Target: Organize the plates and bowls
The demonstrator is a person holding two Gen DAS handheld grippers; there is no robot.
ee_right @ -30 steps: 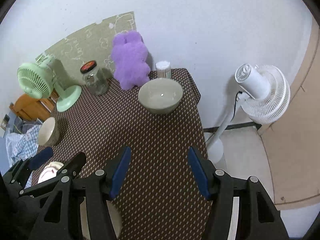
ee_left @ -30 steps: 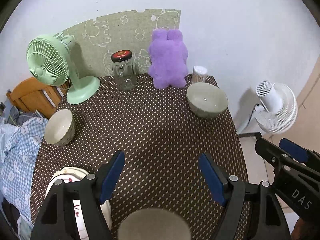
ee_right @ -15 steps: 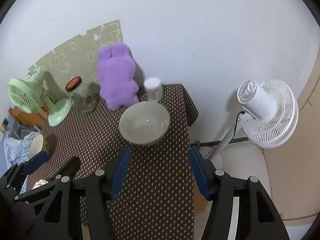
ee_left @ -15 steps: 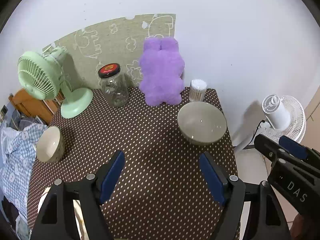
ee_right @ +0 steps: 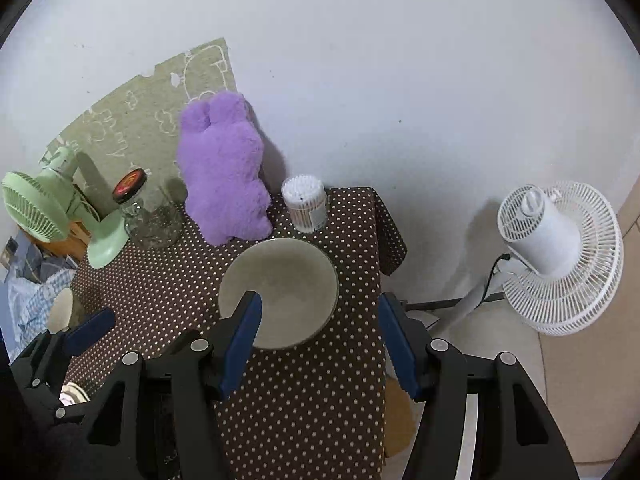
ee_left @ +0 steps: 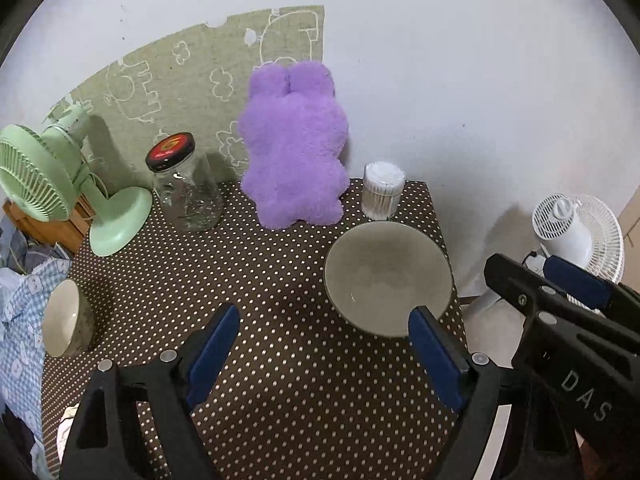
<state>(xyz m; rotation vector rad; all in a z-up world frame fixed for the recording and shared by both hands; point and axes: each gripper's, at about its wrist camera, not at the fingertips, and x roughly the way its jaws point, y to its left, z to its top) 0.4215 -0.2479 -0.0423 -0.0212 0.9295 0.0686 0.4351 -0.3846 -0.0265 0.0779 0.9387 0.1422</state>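
Grey-green bowl (ee_left: 386, 278) standing upright on the dotted tablecloth (ee_left: 280, 380), near the table's right edge, in front of the cotton-swab jar (ee_left: 382, 190). Left gripper (ee_left: 324, 356): jaws spread, just widened, nothing between them. Right gripper (ee_right: 320, 344): jaws apart, empty, straddling the bowl's near rim without touching. Small bowl (ee_left: 66, 322) at the left edge.

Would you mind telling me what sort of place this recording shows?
Probably a lived-in home room: a polka-dot clothed table against the wall, a purple plush toy, bowls, and a white floor fan.
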